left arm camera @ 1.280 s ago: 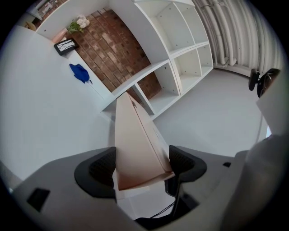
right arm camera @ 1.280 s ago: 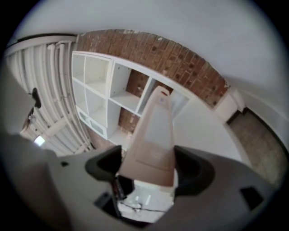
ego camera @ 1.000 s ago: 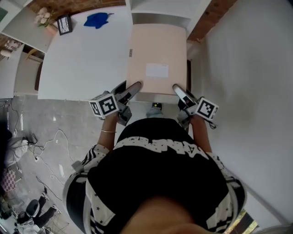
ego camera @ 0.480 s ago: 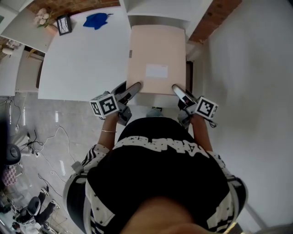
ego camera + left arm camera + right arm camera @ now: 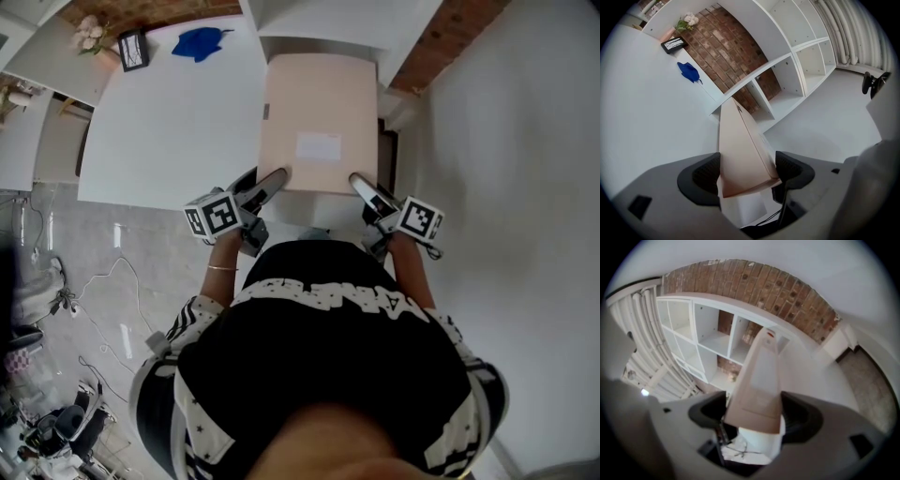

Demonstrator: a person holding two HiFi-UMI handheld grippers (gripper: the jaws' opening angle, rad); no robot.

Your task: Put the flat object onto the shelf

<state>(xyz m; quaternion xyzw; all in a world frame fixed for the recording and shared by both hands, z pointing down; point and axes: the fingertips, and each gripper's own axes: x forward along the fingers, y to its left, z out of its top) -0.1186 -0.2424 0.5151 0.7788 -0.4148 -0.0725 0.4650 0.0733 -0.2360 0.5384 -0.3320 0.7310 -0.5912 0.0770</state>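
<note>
You're mid-carry: left gripper [image 5: 273, 180] and right gripper [image 5: 360, 184] each clamp the flat box's [image 5: 319, 117] near edge. Next, slide it toward 12 o'clock onto the shelf [image 5: 328, 21], seemingly just ahead.

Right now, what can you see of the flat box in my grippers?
The flat box is a thin, pale tan rectangle, cardboard by its look, with a white label on its upper face. It lies broad face up, its long axis pointing away from the person. The left gripper and right gripper each clamp a near corner. Its far end reaches the white shelf unit; I cannot tell whether it touches there.
</note>
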